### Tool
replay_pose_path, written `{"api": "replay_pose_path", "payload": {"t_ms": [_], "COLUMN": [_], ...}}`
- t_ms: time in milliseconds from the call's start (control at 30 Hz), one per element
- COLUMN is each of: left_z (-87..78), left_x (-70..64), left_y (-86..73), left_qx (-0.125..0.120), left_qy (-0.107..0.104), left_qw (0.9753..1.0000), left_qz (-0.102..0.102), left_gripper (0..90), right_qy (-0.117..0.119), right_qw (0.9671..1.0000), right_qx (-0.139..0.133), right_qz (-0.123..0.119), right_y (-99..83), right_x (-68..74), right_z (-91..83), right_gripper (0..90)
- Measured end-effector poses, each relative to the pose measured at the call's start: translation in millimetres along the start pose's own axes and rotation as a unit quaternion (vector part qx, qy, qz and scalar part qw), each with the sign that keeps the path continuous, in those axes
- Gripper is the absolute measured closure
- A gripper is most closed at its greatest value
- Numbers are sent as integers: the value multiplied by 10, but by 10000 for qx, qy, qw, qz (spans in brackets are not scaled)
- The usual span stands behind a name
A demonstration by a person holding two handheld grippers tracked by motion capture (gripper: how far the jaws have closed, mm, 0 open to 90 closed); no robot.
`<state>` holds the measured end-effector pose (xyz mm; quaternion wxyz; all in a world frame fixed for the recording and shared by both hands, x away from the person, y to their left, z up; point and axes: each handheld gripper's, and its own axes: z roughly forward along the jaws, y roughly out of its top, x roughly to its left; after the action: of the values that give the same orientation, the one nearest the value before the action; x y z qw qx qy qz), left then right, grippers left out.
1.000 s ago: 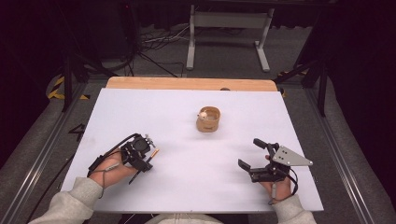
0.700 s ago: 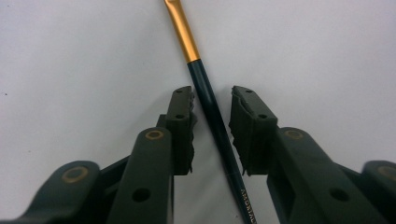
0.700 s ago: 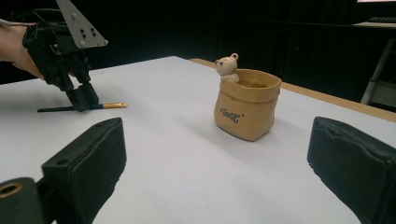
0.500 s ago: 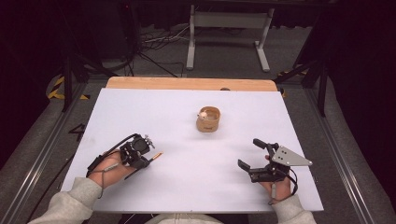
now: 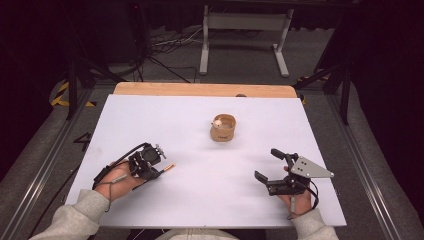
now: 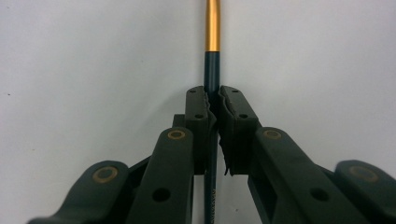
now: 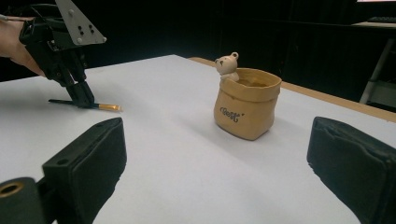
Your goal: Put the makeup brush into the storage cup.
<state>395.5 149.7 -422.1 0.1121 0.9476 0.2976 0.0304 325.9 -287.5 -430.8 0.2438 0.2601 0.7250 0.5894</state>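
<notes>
The left gripper (image 5: pixel 156 171) sat at the near-left of the white table (image 5: pixel 190 205), jaws clamped on a thin pen (image 6: pixel 211 70), approx. mid-shaft. In the left gripper view the dark teal barrel ran straight up between the two pads, w/ a gold section (image 6: pixel 213 25) sticking out past the jaw tips. From the high view that gold end (image 5: pixel 169 167) pointed toward the table's centre, and the right gripper view showed the pen (image 7: pixel 106 107) lying flat on, or just above, the surface; can't tell which.

The right gripper (image 5: pixel 272 167) rested at the near-right, well apart from the pen, jaws spread wide and holding nothing. Its own view looked between both black pads (image 7: pixel 88 158) toward a tan pouch-shaped holder (image 7: pixel 246 109) w/ a small bear figure (image 7: pixel 227 65) at its rim. The holder (image 5: pixel 223 128) stood upright near the table's middle, apart from both grippers.

Judgement re handling: the pen looked light, stiff and smooth, so prob. prone to pivoting or sliding in a two-pad pinch if knocked. The mid-barrel hold seemed sensible, i.e. balanced, w/ enough free length ahead to aim at an opening. The holder looked soft-walled and light, so it could tip or shift if the pen struck its rim; the free gripper might need to steady its side.
</notes>
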Motion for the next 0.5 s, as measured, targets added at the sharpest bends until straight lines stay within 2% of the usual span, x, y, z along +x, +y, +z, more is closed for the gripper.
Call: {"api": "replay_pose_path", "payload": {"t_ms": [33,100,167,267,333,500], "left_z": [0,-51,-51,-138,-178,-298], "left_x": [0,-2,-2,-13,-28,-45], "left_y": [0,0,0,2,1,-9], "left_qx": [0,-153,-153,-359,-485,-965], "left_qy": [0,-2,-2,-69,-28,-7], "left_qw": [10000,9999,9999,9993,9988,9953], "left_qz": [0,-24,-24,64,60,74], "left_gripper": [822,822,822,822,822,822], "right_qy": [-3,1,1,1,6,6], "right_qw": [10000,10000,10000,10000,10000,10000], "right_qx": [4,1,2,4,1,1], "right_qz": [7,-1,-1,7,0,0], "right_y": [0,-1,-1,0,0,0], "right_x": [1,-1,-1,1,0,0], "right_z": [-1,0,0,-1,0,0], "right_gripper": [50,50,50,52,52,52]}}
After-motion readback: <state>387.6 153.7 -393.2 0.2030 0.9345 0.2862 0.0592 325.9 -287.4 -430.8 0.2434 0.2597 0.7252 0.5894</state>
